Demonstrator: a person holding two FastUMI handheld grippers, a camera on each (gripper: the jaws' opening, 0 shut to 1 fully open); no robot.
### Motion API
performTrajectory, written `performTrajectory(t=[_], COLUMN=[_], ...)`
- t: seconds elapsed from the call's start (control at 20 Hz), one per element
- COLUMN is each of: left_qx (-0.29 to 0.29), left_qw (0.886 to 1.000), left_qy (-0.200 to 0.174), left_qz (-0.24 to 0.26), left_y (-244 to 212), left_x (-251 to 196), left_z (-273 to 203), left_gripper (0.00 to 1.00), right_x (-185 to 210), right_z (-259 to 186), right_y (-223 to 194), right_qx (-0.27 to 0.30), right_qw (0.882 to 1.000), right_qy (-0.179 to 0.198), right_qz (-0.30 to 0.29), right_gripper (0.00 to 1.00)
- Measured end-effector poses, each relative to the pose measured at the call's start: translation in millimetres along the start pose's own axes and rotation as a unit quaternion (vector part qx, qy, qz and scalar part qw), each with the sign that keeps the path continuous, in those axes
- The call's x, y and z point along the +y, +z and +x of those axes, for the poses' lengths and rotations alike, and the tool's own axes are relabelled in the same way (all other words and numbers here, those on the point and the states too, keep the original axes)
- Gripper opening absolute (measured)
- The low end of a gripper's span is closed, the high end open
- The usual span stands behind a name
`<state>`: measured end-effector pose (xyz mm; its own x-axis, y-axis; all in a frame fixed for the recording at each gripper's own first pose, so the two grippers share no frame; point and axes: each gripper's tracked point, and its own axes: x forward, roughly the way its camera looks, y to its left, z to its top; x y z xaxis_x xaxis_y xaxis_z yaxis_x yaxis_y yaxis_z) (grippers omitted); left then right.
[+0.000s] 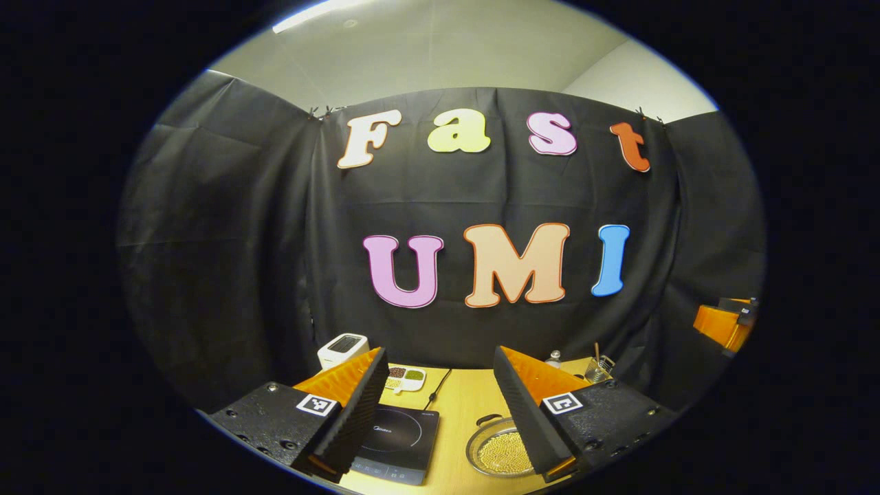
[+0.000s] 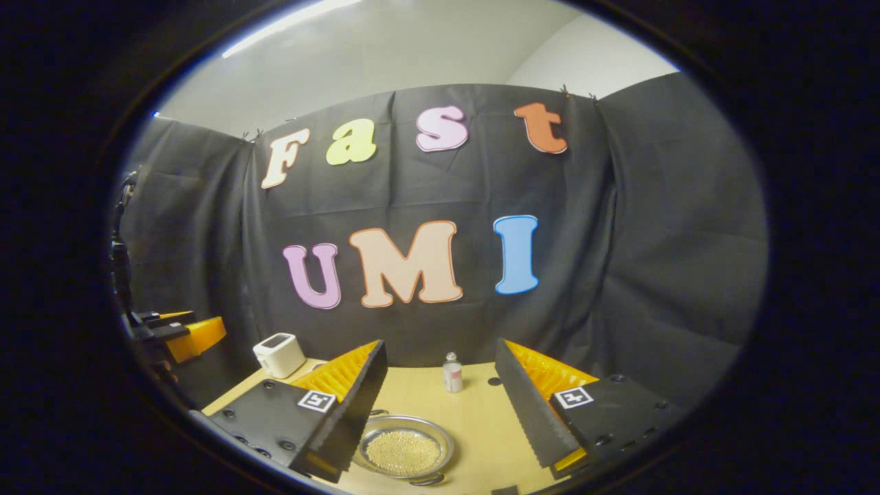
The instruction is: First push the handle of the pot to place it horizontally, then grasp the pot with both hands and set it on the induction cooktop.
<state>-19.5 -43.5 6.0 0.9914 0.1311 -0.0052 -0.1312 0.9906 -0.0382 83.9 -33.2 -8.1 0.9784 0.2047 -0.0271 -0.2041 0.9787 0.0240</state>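
A shallow silver pot [image 1: 500, 452] holding small yellow beads sits on the wooden table [image 1: 467, 405], just right of the black induction cooktop [image 1: 397, 438]. One dark pot handle [image 1: 487, 418] points toward the far side. My left gripper [image 1: 438, 350] hovers above the table, open and holding nothing, with the cooktop and pot below its fingers. In the right gripper view the pot [image 2: 405, 450] lies low between the fingers, with a handle [image 2: 426, 479] at its near rim. My right gripper [image 2: 441, 342] is open and holds nothing. The two grippers stay apart from the pot.
A white appliance [image 1: 342, 349] stands at the back left, with a small white dish [image 1: 405, 378] and a cable [image 1: 437, 388] beside it. A small bottle [image 2: 452, 372] and a metal holder [image 1: 598, 368] stand at the back. The other gripper [image 1: 725, 323] hangs off to the right.
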Motion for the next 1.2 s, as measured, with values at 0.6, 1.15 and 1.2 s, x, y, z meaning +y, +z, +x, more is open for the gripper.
performTrajectory(t=[0.6,1.15,1.2], left_qx=[-0.008,0.002,0.001], left_qw=[0.997,1.0,1.0], left_qy=[0.082,0.008,-0.004], left_qz=[0.004,0.008,0.005], left_y=[-7,-22,-23], left_x=[27,31,29], left_z=[-7,40,45], left_gripper=[0.93,0.92,0.92], right_x=[-5,21,21], right_z=[44,23,19], right_y=[-26,-110,-124], right_qx=[0.014,0.107,0.124], right_qw=[0.999,0.994,0.992], right_qy=[0.047,0.003,-0.01], right_qz=[-0.009,0.018,0.019], right_gripper=[0.0,0.0,0.0])
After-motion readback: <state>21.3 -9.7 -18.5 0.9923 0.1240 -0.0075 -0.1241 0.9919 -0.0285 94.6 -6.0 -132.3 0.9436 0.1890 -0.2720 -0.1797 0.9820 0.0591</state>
